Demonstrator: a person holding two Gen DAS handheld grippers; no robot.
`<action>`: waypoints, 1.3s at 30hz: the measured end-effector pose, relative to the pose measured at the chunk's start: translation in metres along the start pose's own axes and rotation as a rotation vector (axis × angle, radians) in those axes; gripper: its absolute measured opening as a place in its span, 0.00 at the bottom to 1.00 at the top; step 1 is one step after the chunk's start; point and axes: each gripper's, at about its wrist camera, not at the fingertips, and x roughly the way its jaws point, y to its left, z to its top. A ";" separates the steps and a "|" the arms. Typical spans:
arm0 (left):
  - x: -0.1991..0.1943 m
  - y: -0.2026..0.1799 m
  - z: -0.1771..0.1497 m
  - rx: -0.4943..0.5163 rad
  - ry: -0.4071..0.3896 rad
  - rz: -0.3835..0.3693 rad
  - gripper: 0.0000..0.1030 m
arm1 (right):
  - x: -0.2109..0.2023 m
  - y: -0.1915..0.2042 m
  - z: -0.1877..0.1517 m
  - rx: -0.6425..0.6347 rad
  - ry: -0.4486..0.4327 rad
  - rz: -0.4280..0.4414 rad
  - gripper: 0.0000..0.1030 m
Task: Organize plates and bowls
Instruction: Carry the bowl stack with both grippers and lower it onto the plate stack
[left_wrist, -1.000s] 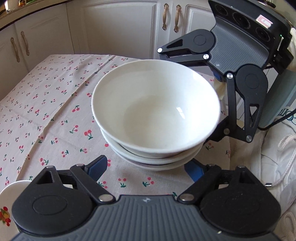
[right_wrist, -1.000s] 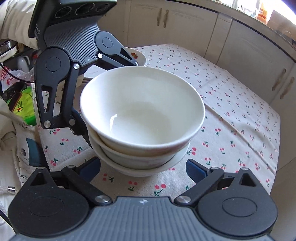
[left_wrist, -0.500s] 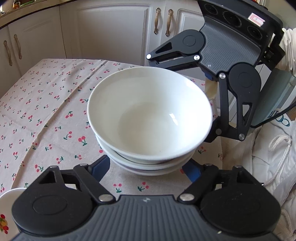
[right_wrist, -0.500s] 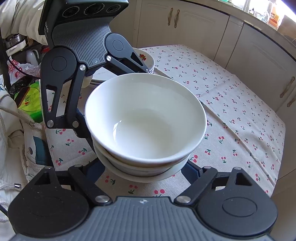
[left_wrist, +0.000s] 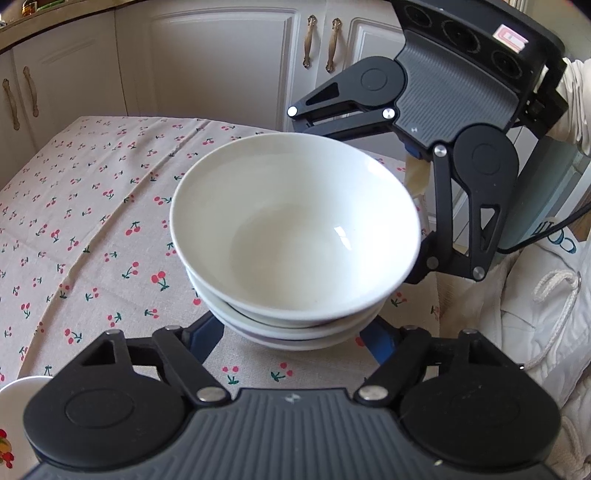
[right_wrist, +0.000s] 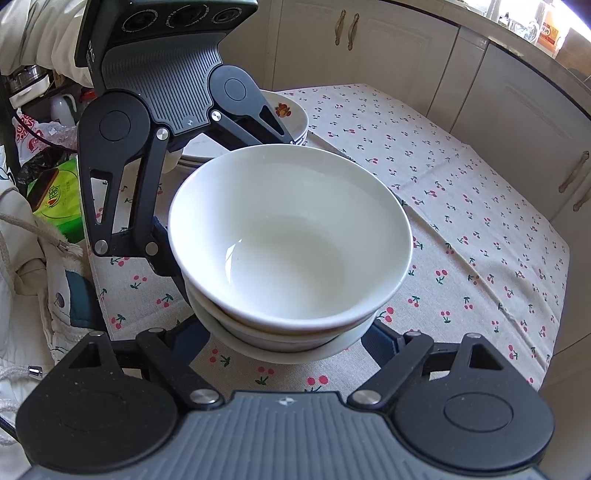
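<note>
Bowls stood stacked near the table's edge; the left gripper was closing on their base, the right gripper clamped opposite. Uneven squeeze risked tipping the stack.

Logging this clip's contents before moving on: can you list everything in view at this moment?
bowls: three, white, nested in one stack on the table
plates: stack, count unclear, white with fruit print, behind the bowls in the right wrist view
tablecloth: one, beige with red cherries, covering the table
cabinets: several doors, cream, beyond the table
packet: one, green, off the table's edge
sleeve: one, pale, behind the left gripper
left gripper: black, blue fingers, jaws closing with the bowls between them, contact hidden
right gripper: same colours, flanking the bowls from the opposite side, contact hidden
</note>
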 end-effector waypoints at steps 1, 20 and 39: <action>0.000 0.000 0.000 -0.001 0.000 -0.001 0.78 | 0.000 0.000 0.000 0.001 0.002 0.001 0.89; -0.002 0.001 -0.003 -0.005 -0.013 -0.012 0.78 | 0.004 -0.001 0.009 -0.001 0.049 0.003 0.89; -0.009 -0.009 0.006 0.009 0.001 0.038 0.77 | -0.004 0.003 0.012 -0.010 0.040 -0.018 0.89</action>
